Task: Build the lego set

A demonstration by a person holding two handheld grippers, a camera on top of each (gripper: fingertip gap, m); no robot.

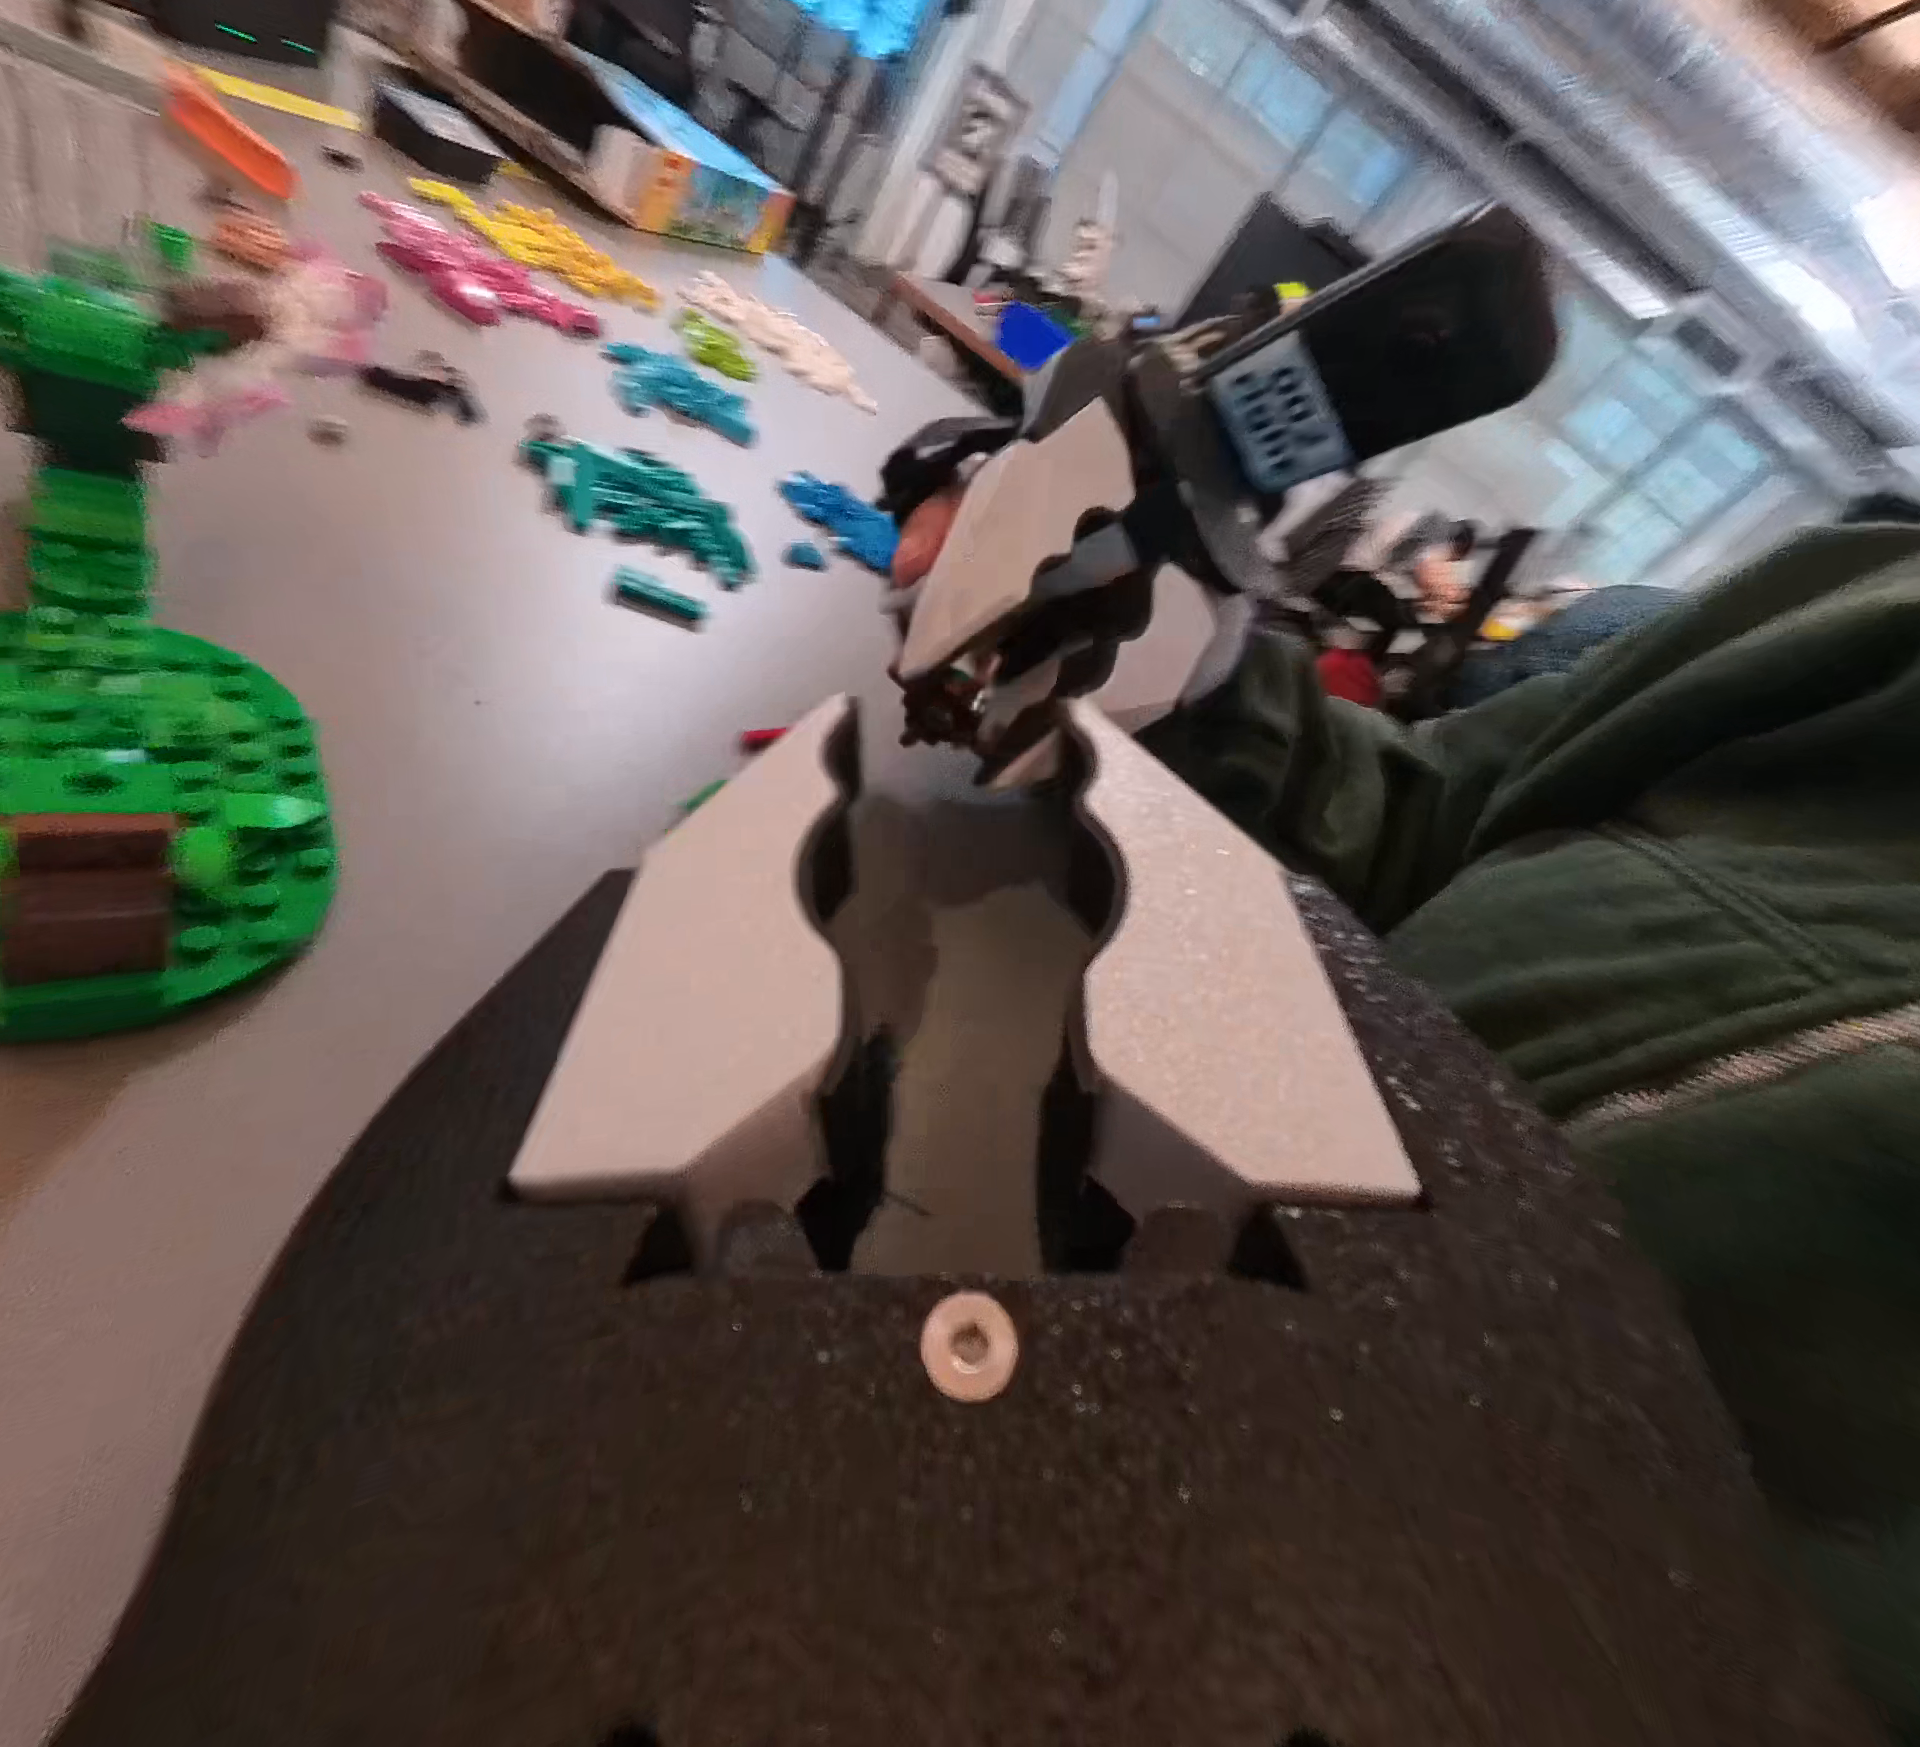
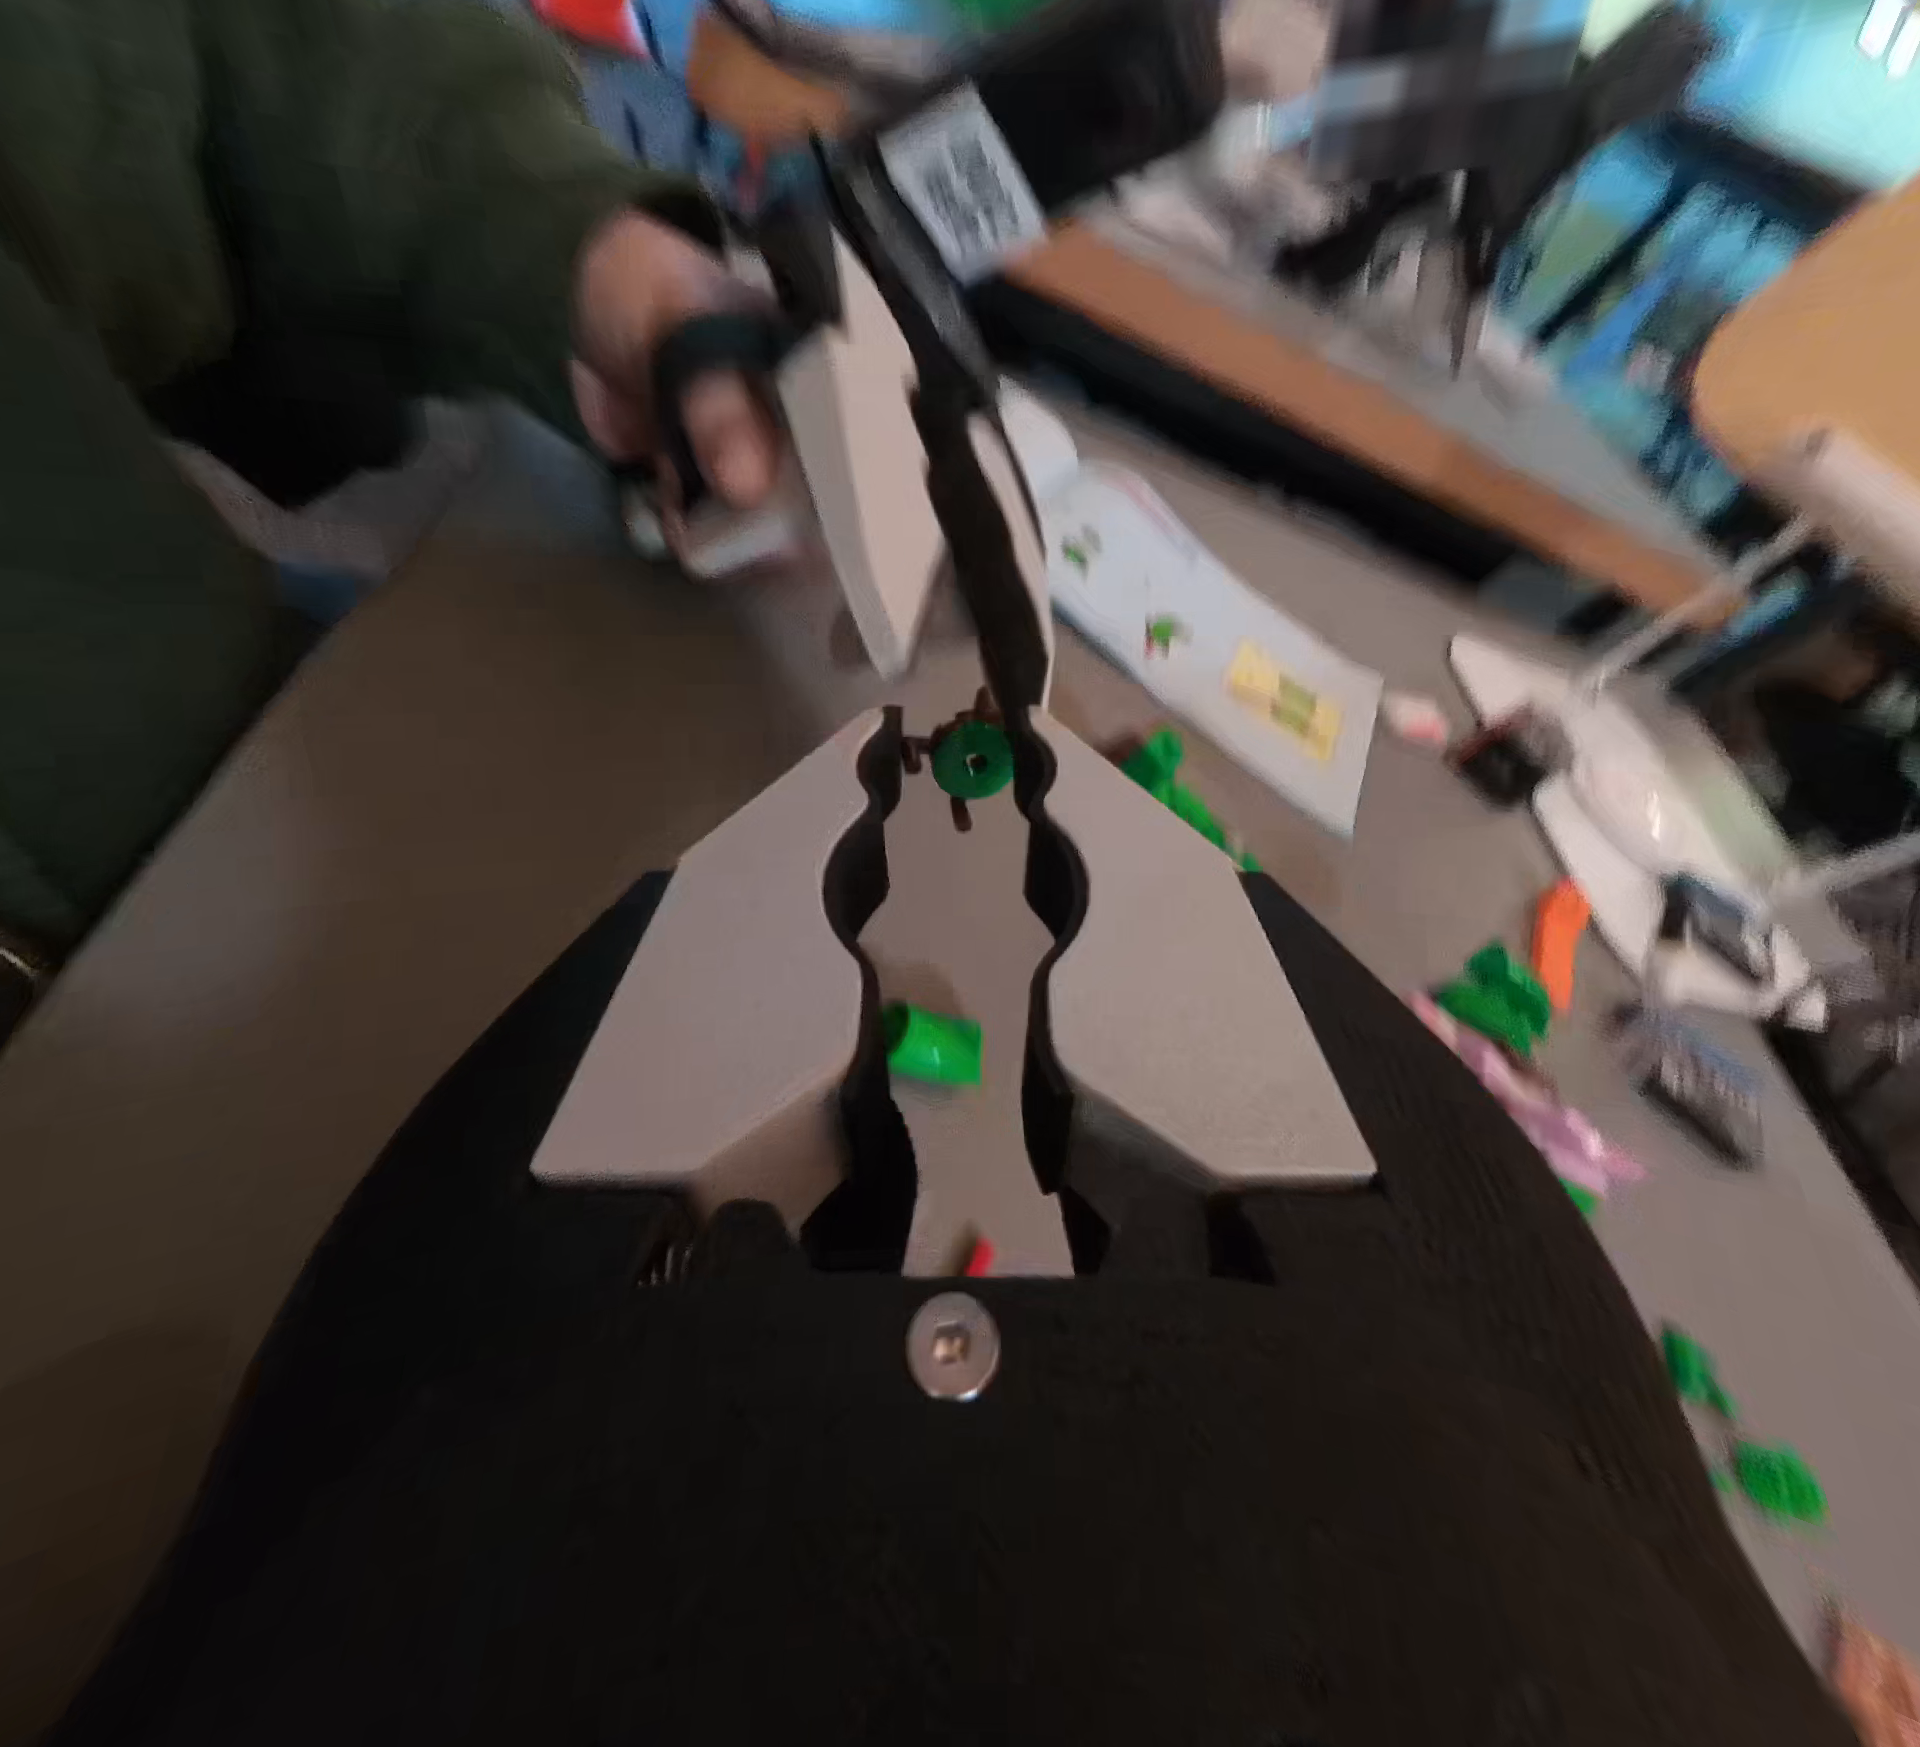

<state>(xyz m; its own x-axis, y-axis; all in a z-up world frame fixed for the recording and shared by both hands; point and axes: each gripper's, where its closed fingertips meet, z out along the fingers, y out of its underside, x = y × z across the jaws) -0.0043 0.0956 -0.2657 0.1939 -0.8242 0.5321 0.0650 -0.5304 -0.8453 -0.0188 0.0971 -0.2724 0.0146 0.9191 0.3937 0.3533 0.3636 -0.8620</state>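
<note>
In the right wrist view my right gripper (image 2: 966, 736) is nearly shut on a small round green piece with thin brown arms (image 2: 971, 762), held at its fingertips above the grey table (image 2: 364, 814). My left gripper (image 2: 1013, 710) comes in from above, its tips right beside that piece. In the left wrist view my left gripper (image 1: 961, 721) is open and empty, and the right gripper (image 1: 940, 710) meets it tip to tip, carrying the brown and green piece (image 1: 951, 705). The green Lego build (image 1: 156, 814) with trunk and brown chest stands far left.
Sorted brick piles lie on the table: pink (image 1: 478, 274), yellow (image 1: 540, 243), teal (image 1: 644, 502), blue (image 1: 842, 513). A set box (image 1: 707, 201) stands behind. An instruction booklet (image 2: 1216, 648) and loose green pieces (image 2: 935, 1043) lie below. A green sleeve (image 1: 1662, 866) fills the right.
</note>
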